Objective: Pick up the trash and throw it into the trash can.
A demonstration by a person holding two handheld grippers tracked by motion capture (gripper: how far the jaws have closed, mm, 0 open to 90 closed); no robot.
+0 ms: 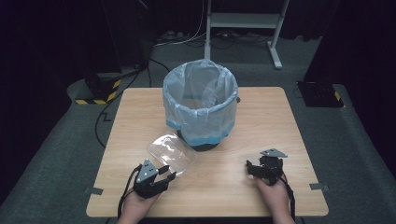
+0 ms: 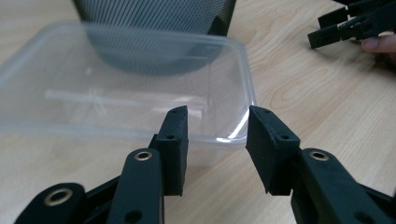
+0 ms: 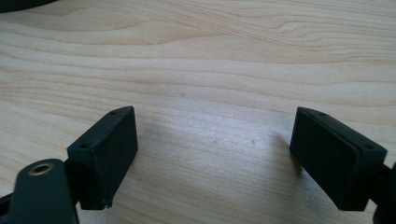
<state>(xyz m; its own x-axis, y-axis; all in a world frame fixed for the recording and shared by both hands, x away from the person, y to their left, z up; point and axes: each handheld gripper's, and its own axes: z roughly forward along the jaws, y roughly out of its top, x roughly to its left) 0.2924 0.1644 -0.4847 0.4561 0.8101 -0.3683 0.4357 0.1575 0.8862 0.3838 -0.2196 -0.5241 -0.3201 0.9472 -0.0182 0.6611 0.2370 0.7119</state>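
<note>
On the wooden table (image 1: 243,186), the left gripper (image 1: 164,176) sits near the front edge with its jaws parted and nothing between them. Just ahead of its tips lies a clear plastic container (image 1: 172,152). In the left gripper view the left gripper (image 2: 217,140) lines up with the near right corner of the container (image 2: 140,93); the container's rim runs across just beyond the jaw tips, and I cannot tell whether they touch it. Beyond the container, almost against its far side, stands a bin (image 1: 201,105) lined with a pale blue bag (image 1: 187,116); its dark mesh wall (image 2: 159,16) shows through and above the clear plastic.

To the right of the left gripper, well apart across bare wood, is the right gripper (image 1: 251,169), held in the person's right hand (image 1: 273,193). Its jaws stand wide apart and hold nothing. In the right gripper view, the right gripper (image 3: 215,144) has only open wood grain ahead and between the jaws, with the dark foot of the bin (image 3: 18,3) at the far upper left.

Free tabletop stretches to the right of the bin and out to the table's right edge, and between the two grippers along the front edge. The person's left hand (image 1: 140,205) comes in over that front edge.
</note>
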